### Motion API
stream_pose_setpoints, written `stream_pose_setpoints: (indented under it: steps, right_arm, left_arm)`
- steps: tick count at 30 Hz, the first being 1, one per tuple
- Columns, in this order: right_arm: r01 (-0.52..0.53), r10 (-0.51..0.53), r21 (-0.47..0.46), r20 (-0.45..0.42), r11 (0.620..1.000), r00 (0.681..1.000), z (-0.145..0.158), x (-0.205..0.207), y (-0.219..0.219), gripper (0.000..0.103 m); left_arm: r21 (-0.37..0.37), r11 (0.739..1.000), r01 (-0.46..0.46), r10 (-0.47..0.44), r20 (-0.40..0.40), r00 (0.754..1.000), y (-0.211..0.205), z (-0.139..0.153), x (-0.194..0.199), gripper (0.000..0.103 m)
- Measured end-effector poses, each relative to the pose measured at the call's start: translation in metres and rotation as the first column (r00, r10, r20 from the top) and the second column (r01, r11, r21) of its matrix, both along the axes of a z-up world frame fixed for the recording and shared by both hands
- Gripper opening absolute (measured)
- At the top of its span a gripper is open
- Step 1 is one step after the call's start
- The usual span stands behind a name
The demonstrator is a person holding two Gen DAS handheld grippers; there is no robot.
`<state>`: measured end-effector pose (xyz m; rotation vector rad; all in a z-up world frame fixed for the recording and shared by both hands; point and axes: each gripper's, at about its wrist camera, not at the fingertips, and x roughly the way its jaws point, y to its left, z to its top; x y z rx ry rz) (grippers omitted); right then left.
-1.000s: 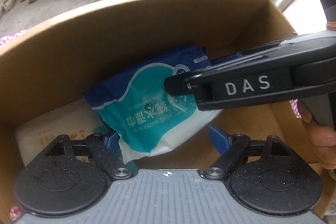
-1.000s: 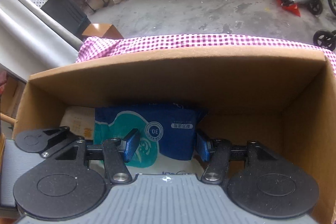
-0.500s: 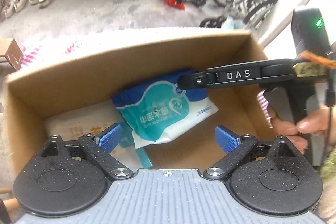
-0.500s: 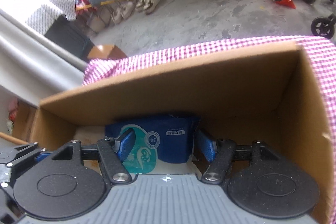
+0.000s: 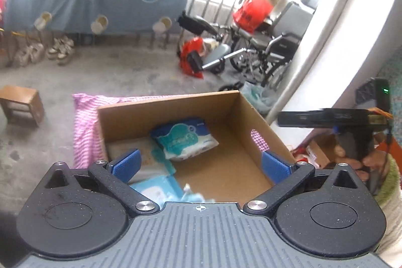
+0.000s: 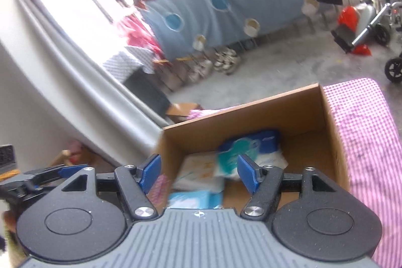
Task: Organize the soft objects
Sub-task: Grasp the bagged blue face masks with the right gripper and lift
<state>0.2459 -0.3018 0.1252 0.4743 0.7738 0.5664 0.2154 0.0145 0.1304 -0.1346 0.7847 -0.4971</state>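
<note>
The wipes pack (image 5: 184, 138) lies inside the box (image 5: 261, 127), tilted across a flat pale pack (image 6: 198, 171) at the far left of the floor, with another light-blue pack (image 5: 157, 189) nearer the camera. It seems to rest that way because it was let drop onto its neighbour rather than slid flat; the soft packs are gathered along one side, which leaves bare cardboard on the right for more. The box stands on a surface under a pink checked cloth (image 6: 364, 137).

The left hand-held gripper (image 5: 199, 166) is released: its jaws have just been opening and stand wide, nothing between the blue pads. The right hand-held gripper (image 6: 199, 173) is also released, its jaws having just been opening too; the pack shows between them only as background, untouched.

Both hand-held grippers hang above the box rim, pointing down at a slant into it. In the left view the right one appears side-on at the right edge, held by a hand (image 5: 369, 165) in a green-cuffed sleeve.
</note>
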Motion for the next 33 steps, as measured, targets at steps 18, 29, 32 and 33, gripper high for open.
stream_pose_setpoints:
  steps: [18,29,32,33]
  right_arm:
    - [0.065,0.005,0.169,-0.384,0.983,0.923,-0.159,-0.172,0.071,0.062]
    - [0.106,-0.095,-0.001,-0.445,0.994,0.890,-0.190,-0.184,0.110,0.054]
    - [0.104,-0.101,-0.017,-0.434,0.994,0.895,-0.188,-0.184,0.116,0.054]
    - [0.104,-0.103,-0.020,-0.431,0.994,0.897,-0.188,-0.184,0.117,0.054]
  left_arm:
    - [0.020,0.999,-0.040,0.042,-0.117,0.992,0.021,-0.135,-0.105,0.093]
    - [0.137,0.990,0.031,-0.016,-0.112,0.994,-0.005,-0.178,-0.091,0.085]
    - [0.159,0.987,0.031,-0.012,-0.120,0.993,-0.008,-0.184,-0.085,0.085]
    - [0.157,0.987,0.033,-0.013,-0.130,0.991,-0.008,-0.187,-0.084,0.085]
